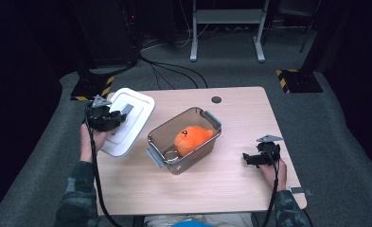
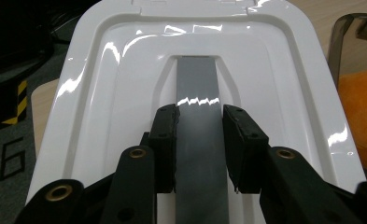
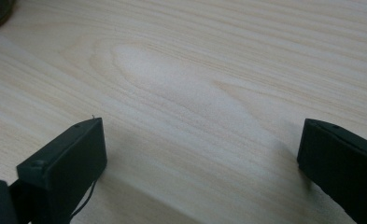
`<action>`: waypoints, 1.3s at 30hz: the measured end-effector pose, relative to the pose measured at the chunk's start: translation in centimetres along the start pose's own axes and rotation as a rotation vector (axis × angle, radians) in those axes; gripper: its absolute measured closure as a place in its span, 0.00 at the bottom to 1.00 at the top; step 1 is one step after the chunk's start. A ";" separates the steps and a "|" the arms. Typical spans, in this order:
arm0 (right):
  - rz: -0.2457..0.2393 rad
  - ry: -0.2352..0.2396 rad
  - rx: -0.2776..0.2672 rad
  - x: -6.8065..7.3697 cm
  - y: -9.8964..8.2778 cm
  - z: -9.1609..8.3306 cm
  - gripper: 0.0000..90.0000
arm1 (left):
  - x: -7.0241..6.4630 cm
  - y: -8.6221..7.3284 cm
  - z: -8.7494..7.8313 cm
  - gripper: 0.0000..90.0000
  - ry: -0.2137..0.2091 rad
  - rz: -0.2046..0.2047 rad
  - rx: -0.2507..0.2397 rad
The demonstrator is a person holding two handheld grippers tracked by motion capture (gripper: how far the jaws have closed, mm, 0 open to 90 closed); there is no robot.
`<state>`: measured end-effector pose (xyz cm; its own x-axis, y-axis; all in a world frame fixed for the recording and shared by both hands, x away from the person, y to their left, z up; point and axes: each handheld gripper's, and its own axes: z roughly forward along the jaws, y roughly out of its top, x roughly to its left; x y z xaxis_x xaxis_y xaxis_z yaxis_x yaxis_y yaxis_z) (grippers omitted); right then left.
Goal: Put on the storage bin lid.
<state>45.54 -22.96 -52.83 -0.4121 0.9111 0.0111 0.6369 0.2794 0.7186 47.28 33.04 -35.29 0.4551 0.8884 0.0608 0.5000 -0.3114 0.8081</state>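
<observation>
Holding: the left gripper (image 2: 200, 140) has its black jaws clamped on the grey flat handle strip (image 2: 197, 88) that runs down the middle of the white glossy plastic lid (image 2: 102, 116).
Lid place: lifted and tilted, off to the left of the smoky clear plastic storage box (image 1: 186, 142), hanging over the table's left edge in the high view (image 1: 127, 120).
Lid handling: judged light and stiff; a rounded rectangular shell with a raised rim and a sunken centre panel, so it should keep its shape when carried by one point.
Lid surface: very shiny, bright glare streaks on it, so probably slippery; the narrow handle strip looks the best hold, since the pads bite both its edges.
Risk: held at the centre only, the lid may swing or pivot about the strip if moved fast.
Box: open-topped, translucent brownish walls, grey latch clips at both ends; rigid by the look of it.
Box contents: an orange soft plush toy (image 1: 191, 138), rounded and squashy, with something metallic beside it that is too small to make out.
Right gripper (image 1: 254, 158): to the right of the box, low over the pale wood-grain table (image 3: 209, 70), jaws spread wide with nothing between them.
Table: smooth laminate, matte, flat.
</observation>
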 end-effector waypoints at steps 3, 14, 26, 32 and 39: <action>0.000 0.000 0.000 0.0 0.0 0.0 0.01 | -0.3 0.4 0.0 0.74 -0.008 0.008 0.000; 0.000 0.002 0.001 0.0 0.0 0.0 0.01 | -1.7 2.1 -0.1 0.74 -0.041 0.041 -0.008; -0.002 0.003 0.001 0.0 0.0 0.0 0.01 | -3.7 4.5 -0.3 0.74 -0.083 0.085 -0.019; -0.001 0.003 0.001 0.0 0.0 0.0 0.01 | -4.7 5.6 -0.3 0.74 -0.102 0.109 -0.019; -0.001 0.003 0.001 0.0 0.0 0.0 0.01 | -6.0 6.6 0.3 0.74 -0.135 0.140 -0.011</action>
<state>45.50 -22.96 -52.82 -0.4147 0.9099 0.0121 0.6370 0.2807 0.7179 48.02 25.55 -30.50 0.6147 0.7830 0.0951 0.4166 -0.4247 0.8038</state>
